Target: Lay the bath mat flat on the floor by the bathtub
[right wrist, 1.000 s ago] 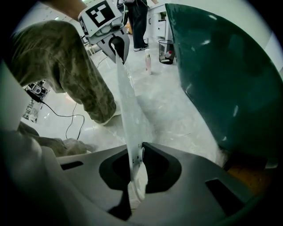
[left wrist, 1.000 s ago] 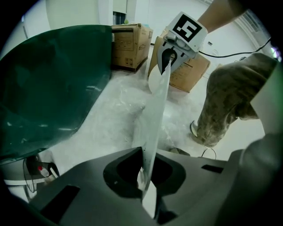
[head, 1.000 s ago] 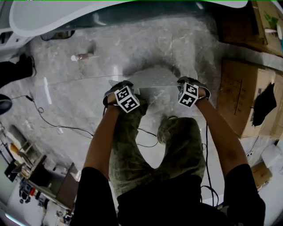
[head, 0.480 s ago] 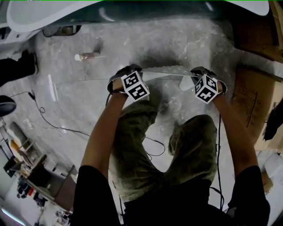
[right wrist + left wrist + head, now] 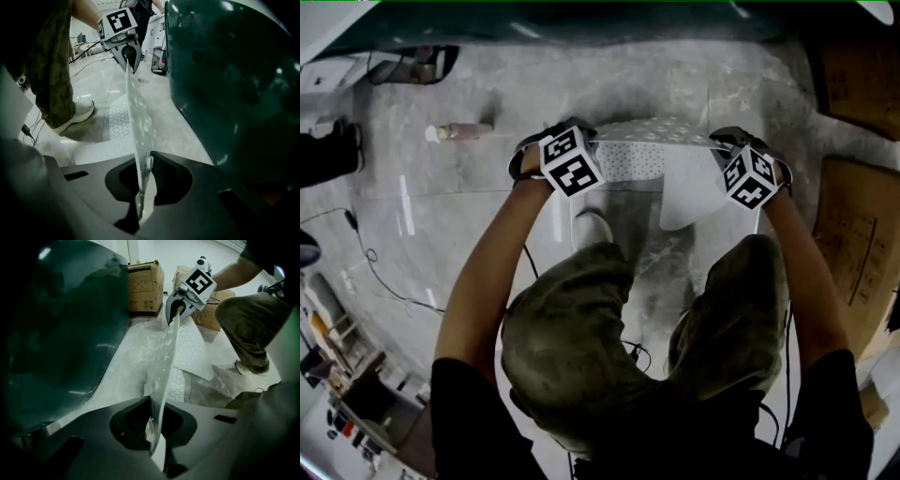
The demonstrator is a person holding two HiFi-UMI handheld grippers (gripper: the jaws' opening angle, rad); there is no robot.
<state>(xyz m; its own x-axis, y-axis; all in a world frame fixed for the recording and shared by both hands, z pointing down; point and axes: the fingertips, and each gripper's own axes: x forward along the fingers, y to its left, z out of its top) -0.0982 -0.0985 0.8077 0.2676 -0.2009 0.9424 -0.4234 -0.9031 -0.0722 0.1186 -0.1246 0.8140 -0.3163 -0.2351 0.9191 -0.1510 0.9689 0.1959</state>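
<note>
Bath mat (image 5: 647, 157), a thin white sheet dotted with small holes, hangs by its top edge between the two tongs, just in front of the dark green bathtub (image 5: 581, 23). Its lower part already trails on the pale marble floor (image 5: 441, 206) by the person's shoe (image 5: 592, 225). At far left a small bottle (image 5: 455, 132) lies on the floor, well apart from the mat. The left gripper (image 5: 581, 139) is pinched tight on the mat's left corner, the sheet running edge-on through its jaws. The right gripper (image 5: 733, 150) is clamped the same way on the right corner, and a flap folds down beneath it. Cardboard boxes (image 5: 853, 253) stand at far right. The mat looks light, limp and likely a bit slick, so it should sag and fold. The corner grips suit it, with the edge kept taut.
</note>
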